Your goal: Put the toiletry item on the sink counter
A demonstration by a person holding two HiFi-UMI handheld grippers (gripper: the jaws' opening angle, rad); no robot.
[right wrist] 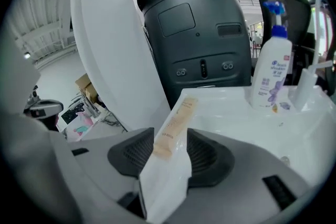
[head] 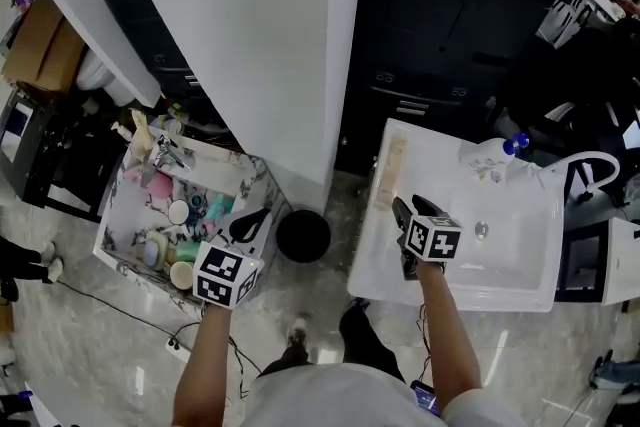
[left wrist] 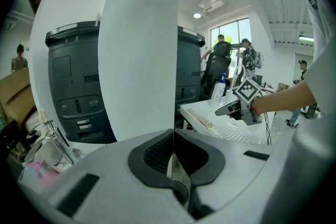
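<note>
The toiletry item is a long flat white-and-tan pack point(head: 389, 173) lying along the left edge of the white sink counter point(head: 440, 165). My right gripper point(head: 408, 207) is at the pack's near end. In the right gripper view the pack point(right wrist: 178, 118) runs forward between the two dark pads, and the right gripper point(right wrist: 170, 134) stands open as wide as it goes, not squeezing it. My left gripper point(head: 252, 218) hovers over a marbled tray of toiletries point(head: 120, 215). The left gripper view shows the left gripper point(left wrist: 174, 131) shut with its pads together and nothing held.
A white spray bottle point(head: 497, 152) with a blue head and a curved white faucet point(head: 590, 160) stand at the back of the basin point(head: 500, 225). A black round bin point(head: 303, 235) sits on the floor between tray and counter. A white pillar point(head: 270, 35) and a dark machine point(head: 450, 15) rise behind.
</note>
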